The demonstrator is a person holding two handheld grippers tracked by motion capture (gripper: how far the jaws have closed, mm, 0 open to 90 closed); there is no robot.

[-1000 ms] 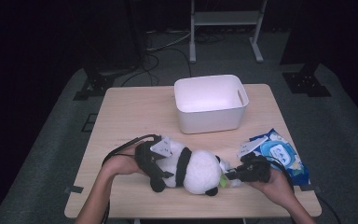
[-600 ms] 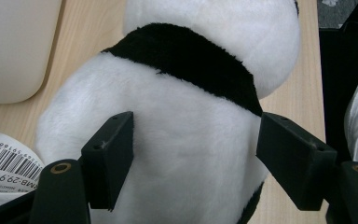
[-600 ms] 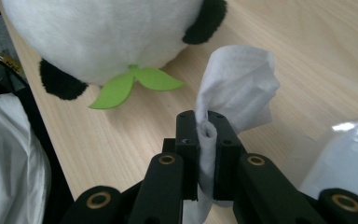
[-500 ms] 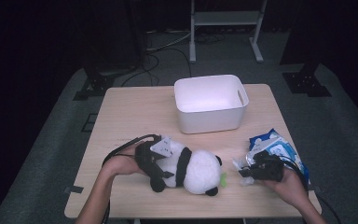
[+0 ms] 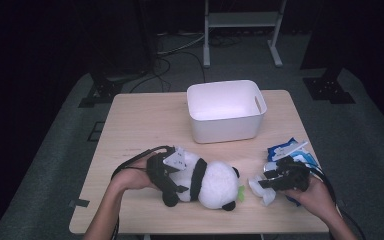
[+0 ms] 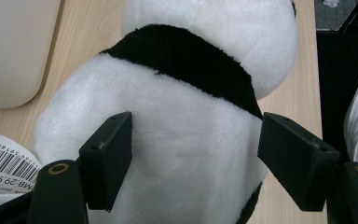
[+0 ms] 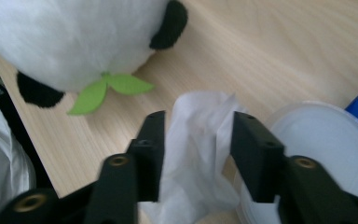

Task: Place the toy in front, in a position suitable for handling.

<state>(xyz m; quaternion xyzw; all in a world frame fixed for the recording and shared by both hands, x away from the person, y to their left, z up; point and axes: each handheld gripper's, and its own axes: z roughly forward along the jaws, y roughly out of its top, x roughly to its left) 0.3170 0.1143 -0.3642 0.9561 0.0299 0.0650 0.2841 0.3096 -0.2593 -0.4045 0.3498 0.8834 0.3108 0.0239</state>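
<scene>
The room around is dark, with a grey floor, black cables and a white metal stand behind the table [image 5: 130,125]. The table is of light wood and stands in the middle of the high view.

The largest thing on it is a white plastic bin [image 5: 226,111], placed at the far side, a little right of the centre. It stands upright and its inside looks bare.

Next is a toy panda [image 5: 207,181], lying on its side at the near edge of the table, with its head toward the right. In the right gripper view two small green leaves [image 7: 107,89] show at its head. A white tag with a barcode [image 6: 4,165] lies just beside its body in the left gripper view.

At the right edge lies a blue pack of wet wipes [image 5: 292,152], with its round white lid [image 7: 326,140] open.

The left gripper [image 5: 166,172] is at the back end of the panda. Its jaws stand wide apart, one at each side of the white body, and they do not press the fur.

The right gripper [image 7: 196,154] is between the panda and the pack. Its jaws are closed on a white wipe [image 7: 198,140], which is crumpled between them, just beside the lid and near the panda's head.
</scene>
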